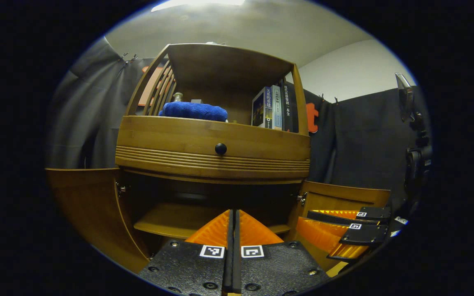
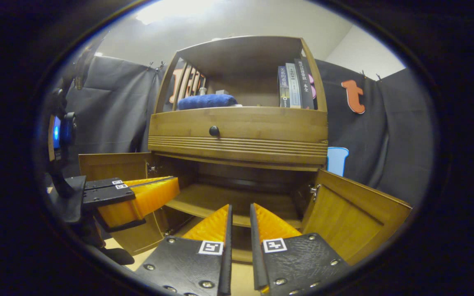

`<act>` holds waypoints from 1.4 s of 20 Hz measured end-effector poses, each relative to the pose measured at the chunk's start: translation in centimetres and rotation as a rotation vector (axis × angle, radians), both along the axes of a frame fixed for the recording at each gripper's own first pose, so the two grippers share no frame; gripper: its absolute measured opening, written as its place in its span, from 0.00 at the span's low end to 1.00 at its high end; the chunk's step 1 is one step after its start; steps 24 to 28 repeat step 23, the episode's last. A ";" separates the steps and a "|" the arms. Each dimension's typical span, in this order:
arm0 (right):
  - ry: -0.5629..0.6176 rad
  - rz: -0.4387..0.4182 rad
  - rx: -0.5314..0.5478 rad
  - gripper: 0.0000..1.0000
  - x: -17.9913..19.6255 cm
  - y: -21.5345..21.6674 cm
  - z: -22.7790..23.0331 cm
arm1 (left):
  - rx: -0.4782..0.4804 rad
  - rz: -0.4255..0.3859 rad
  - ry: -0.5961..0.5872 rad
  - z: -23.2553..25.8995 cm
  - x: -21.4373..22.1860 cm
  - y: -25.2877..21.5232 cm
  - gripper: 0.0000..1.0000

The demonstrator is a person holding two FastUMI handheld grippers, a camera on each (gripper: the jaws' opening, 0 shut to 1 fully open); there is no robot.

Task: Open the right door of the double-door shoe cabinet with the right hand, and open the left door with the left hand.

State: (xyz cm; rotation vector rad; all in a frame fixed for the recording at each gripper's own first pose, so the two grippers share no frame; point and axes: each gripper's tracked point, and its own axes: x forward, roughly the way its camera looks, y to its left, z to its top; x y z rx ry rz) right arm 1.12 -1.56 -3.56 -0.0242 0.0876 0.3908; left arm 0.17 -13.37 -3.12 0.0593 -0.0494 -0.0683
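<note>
The wooden shoe cabinet (image 1: 212,144) stands straight ahead with both lower doors swung open. Its left door (image 1: 93,209) angles out to the left and its right door (image 1: 344,195) to the right; in the right gripper view they are the left door (image 2: 111,164) and right door (image 2: 356,213). My left gripper (image 1: 233,213) is shut with nothing in it, pointing at the open compartment. My right gripper (image 2: 240,209) is open by a narrow gap and holds nothing. The right gripper (image 1: 305,218) hovers by the right door, and the left gripper (image 2: 173,185) by the left door.
Inside the compartment is a wooden shelf (image 1: 175,220). Above the doors is a drawer with a black knob (image 1: 220,149). The top shelf holds a blue towel (image 1: 194,111) and several books (image 1: 272,107). A stand with a device (image 1: 416,156) is at the far right.
</note>
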 end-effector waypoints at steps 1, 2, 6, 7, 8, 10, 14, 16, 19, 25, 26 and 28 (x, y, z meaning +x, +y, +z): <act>-0.005 -0.007 -0.003 0.21 0.1 -0.2 0.1 | 0.007 0.006 -0.003 0.1 0.2 0.2 0.01; -0.011 -0.012 -0.008 0.21 0.1 -0.3 0.1 | 0.011 0.011 -0.008 0.1 0.2 0.3 0.01; -0.023 -0.038 -0.006 0.21 0.6 -0.9 0.4 | 0.018 0.000 -0.019 0.3 0.6 0.2 0.08; -0.024 -0.031 0.006 0.11 0.6 -0.9 0.4 | 0.019 0.008 -0.022 0.3 0.6 0.5 0.22; -0.020 -0.028 0.017 0.23 0.7 -0.8 0.5 | 0.019 0.013 -0.027 0.4 0.7 0.7 0.37; -0.006 -0.015 0.023 0.59 0.9 -0.7 0.1 | 0.022 0.028 -0.037 0.5 0.9 1.0 0.65; -0.004 -0.035 0.059 0.99 1.2 -1.5 0.2 | 0.016 0.082 -0.055 0.8 1.2 2.5 0.98; -0.009 -0.042 0.070 0.98 1.3 -1.8 0.4 | 0.006 0.087 -0.049 0.6 1.2 2.9 0.92; -0.013 -0.057 0.068 0.98 1.4 -2.3 0.6 | 0.007 0.095 -0.045 0.5 1.2 3.0 0.96; -0.018 -0.073 0.078 0.98 1.2 -2.8 0.8 | 0.009 0.091 -0.050 0.6 1.1 3.0 0.96; -0.018 -0.073 0.078 0.98 1.2 -2.8 0.8 | 0.009 0.091 -0.050 0.6 1.1 3.0 0.96; -0.018 -0.073 0.078 0.98 1.2 -2.8 0.8 | 0.009 0.091 -0.050 0.6 1.1 3.0 0.96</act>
